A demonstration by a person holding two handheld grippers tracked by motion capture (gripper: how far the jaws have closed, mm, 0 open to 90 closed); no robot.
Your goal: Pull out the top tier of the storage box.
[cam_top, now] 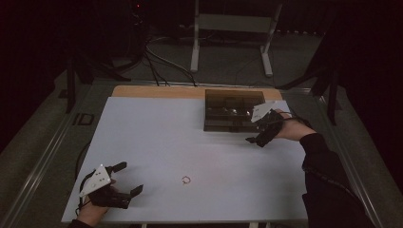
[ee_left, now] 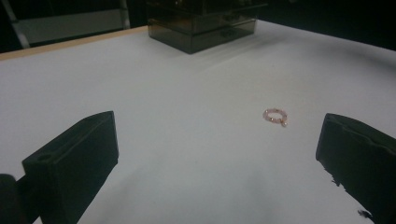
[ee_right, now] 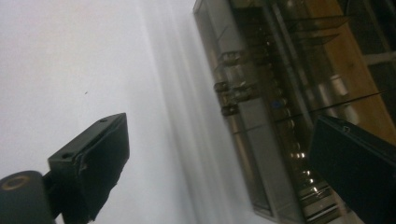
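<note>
We see a small pink ring lying flat on the white worktop, near the front edge and well apart from the dark box at the far right. We keep the left gripper low at the front left corner, with its jaws wide apart and nothing between them. In the left gripper view the ring lies ahead of the jaws, nearer to the one at the right of that view, and touches neither. Our right gripper is at the right front corner of the box, also with its jaws apart and empty; in the right gripper view the box is a smoky transparent case with compartments, and small things are inside which we cannot identify.

We judge that the step in hand is the approach to the ring, and the grasp is not yet begun. The next move calls for bringing the left gripper forward and a little to the right, until the ring is between the jaws, then lowering to the worktop and closing gently. The ring is thin and flat, so it can slip away if the jaws close too high.
</note>
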